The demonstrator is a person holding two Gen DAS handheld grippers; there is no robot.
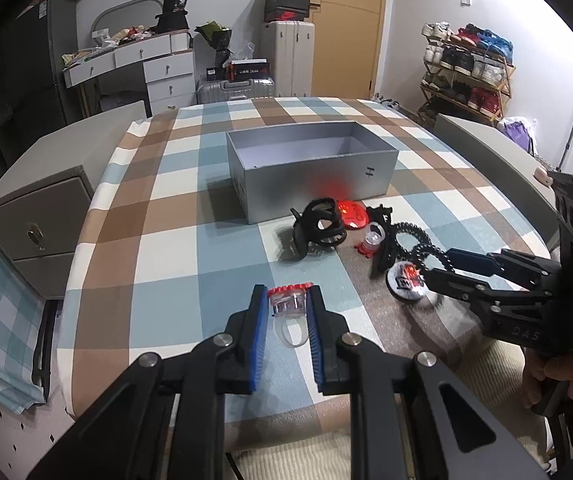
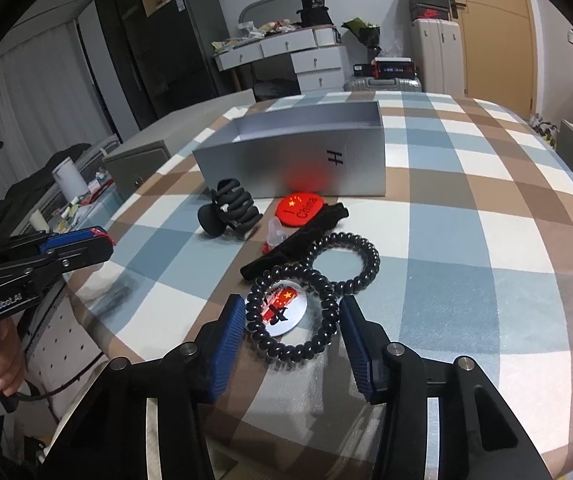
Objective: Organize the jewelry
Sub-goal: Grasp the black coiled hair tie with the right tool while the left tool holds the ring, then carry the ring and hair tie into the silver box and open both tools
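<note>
My left gripper (image 1: 288, 300) is shut on a clear plastic ring with a red top (image 1: 288, 308), held above the checked tablecloth. It also shows in the right wrist view (image 2: 100, 240). My right gripper (image 2: 292, 312) is open around a black spiral hair tie (image 2: 310, 304) that lies over a round white badge (image 2: 286, 312). It shows in the left wrist view (image 1: 436, 266). An open silver box (image 1: 310, 168) stands behind. A black claw clip (image 2: 228, 208), a red round badge (image 2: 300, 210), a second clear ring (image 1: 372, 240) and a black band (image 2: 298, 240) lie before the box.
A grey drawer cabinet (image 1: 34, 216) stands left of the table. A grey surface (image 1: 494, 148) is at the right edge. A dresser, suitcases and a shoe rack (image 1: 466, 72) stand at the back of the room.
</note>
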